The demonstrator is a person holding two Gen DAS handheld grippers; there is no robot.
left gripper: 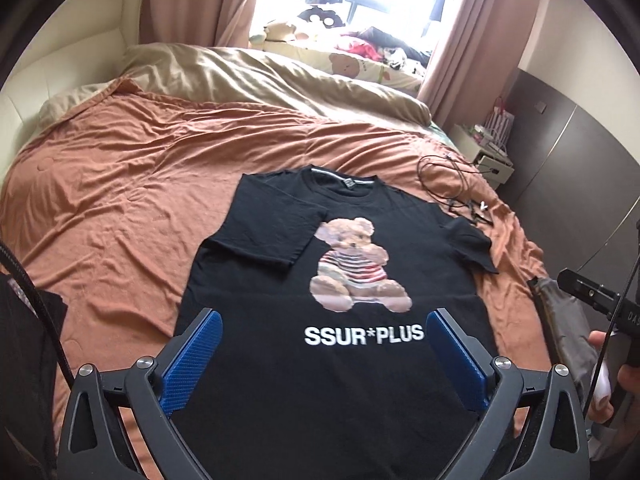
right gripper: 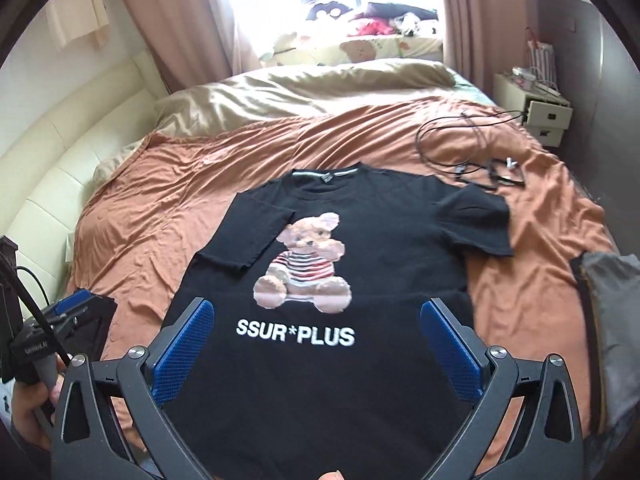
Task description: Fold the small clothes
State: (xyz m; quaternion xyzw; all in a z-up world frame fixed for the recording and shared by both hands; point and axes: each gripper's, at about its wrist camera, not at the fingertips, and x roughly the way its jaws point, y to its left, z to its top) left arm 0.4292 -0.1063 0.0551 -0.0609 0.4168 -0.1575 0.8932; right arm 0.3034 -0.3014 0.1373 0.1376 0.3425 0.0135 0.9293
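Note:
A black T-shirt (left gripper: 384,216) with a teddy bear print and the words SSUR*PLUS lies face up on an orange bedspread (left gripper: 120,184). Its left sleeve (left gripper: 268,240) is folded in over the chest, while the right sleeve (left gripper: 474,248) lies spread out. My left gripper (left gripper: 324,316) hovers open above the shirt's lower half, nothing between its blue pads. In the right wrist view the same T-shirt (right gripper: 400,240) lies below my right gripper (right gripper: 316,304), which is also open and empty. The left gripper's blue-padded finger (right gripper: 80,306) shows at the left edge there.
Black cables (right gripper: 472,152) lie on the bedspread beyond the shirt's right sleeve. A grey garment (right gripper: 612,320) sits at the bed's right edge. A beige duvet (right gripper: 300,88) covers the far end, and a white nightstand (right gripper: 536,108) stands at the back right.

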